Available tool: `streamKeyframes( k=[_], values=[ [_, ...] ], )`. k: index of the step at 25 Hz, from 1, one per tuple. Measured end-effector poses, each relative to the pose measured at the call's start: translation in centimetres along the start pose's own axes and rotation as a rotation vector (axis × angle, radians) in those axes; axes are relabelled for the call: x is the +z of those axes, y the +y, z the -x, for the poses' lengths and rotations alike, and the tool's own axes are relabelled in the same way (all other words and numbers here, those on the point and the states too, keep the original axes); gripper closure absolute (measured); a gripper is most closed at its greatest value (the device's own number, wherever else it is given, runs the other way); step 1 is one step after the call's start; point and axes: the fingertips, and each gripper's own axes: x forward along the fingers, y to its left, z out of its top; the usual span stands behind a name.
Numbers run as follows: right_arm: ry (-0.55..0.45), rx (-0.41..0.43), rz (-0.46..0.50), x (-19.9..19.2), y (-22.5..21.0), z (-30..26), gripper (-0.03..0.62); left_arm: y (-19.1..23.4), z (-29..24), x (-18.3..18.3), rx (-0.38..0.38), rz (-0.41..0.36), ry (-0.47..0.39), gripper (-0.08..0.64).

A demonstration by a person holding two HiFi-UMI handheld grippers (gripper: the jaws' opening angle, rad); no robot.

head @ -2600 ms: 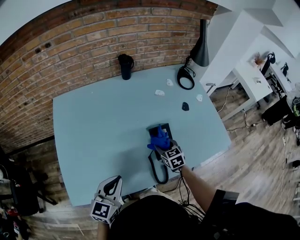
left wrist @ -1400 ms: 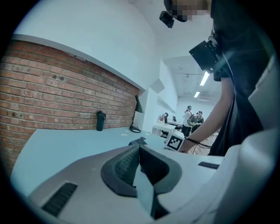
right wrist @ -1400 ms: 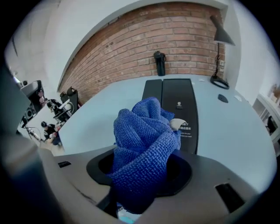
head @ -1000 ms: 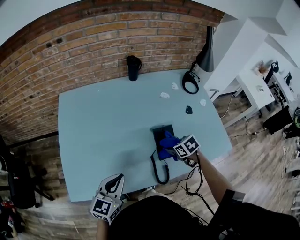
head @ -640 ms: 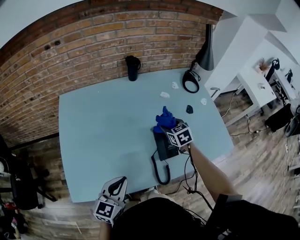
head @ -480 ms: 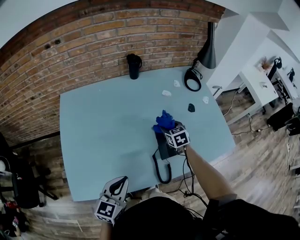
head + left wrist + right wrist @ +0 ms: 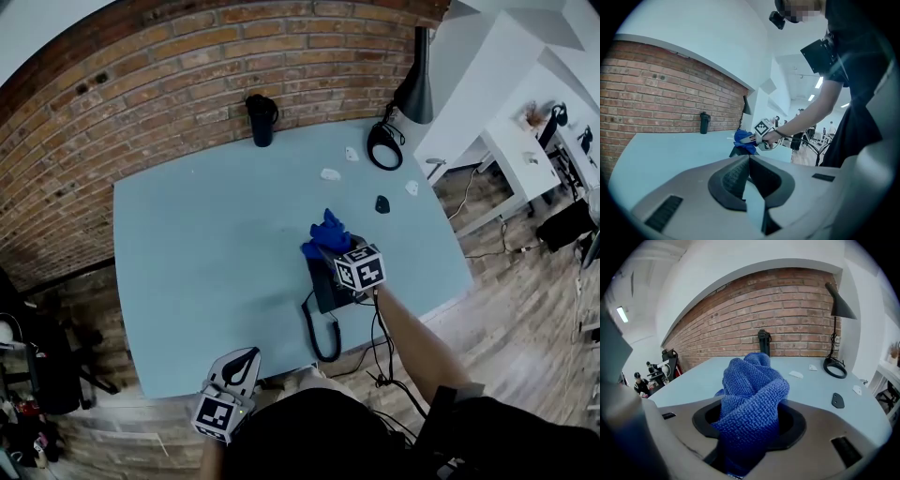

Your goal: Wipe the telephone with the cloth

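Note:
A black telephone [image 7: 325, 286] lies near the front right of the pale blue table [image 7: 206, 244], its coiled cord [image 7: 314, 339] looping toward the front edge. My right gripper [image 7: 337, 249] is shut on a bunched blue cloth [image 7: 326, 233] over the phone's far end. In the right gripper view the cloth [image 7: 752, 390] fills the jaws of the right gripper [image 7: 751, 422] and hides the phone. My left gripper [image 7: 234, 367] hangs shut and empty past the table's front edge. The left gripper view shows the left gripper [image 7: 750, 161] facing the cloth [image 7: 743, 138].
A black tumbler [image 7: 261, 118] stands at the brick wall. A black lamp [image 7: 413, 84] with a ring base [image 7: 382, 147] is at the back right corner. A small black piece [image 7: 382, 203] and white scraps [image 7: 330, 174] lie beyond the phone. White desks stand to the right.
My right gripper carried the cloth from the phone's near right side to its far end, then stayed about there. The left gripper has hardly moved.

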Motion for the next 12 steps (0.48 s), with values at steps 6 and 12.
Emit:
streamKeyframes(
  k=[6, 12],
  values=[
    [0.004, 0.006, 0.044, -0.1, 0.3, 0.2, 0.370, 0.1, -1.3, 1.1, 0.031, 0.031, -0.024, 0.560],
    [0.053, 0.004, 0.087, -0.2, 0.4, -0.4, 0.370, 0.7, -2.3, 4.8, -0.004, -0.037, -0.127, 0.560]
  ],
)
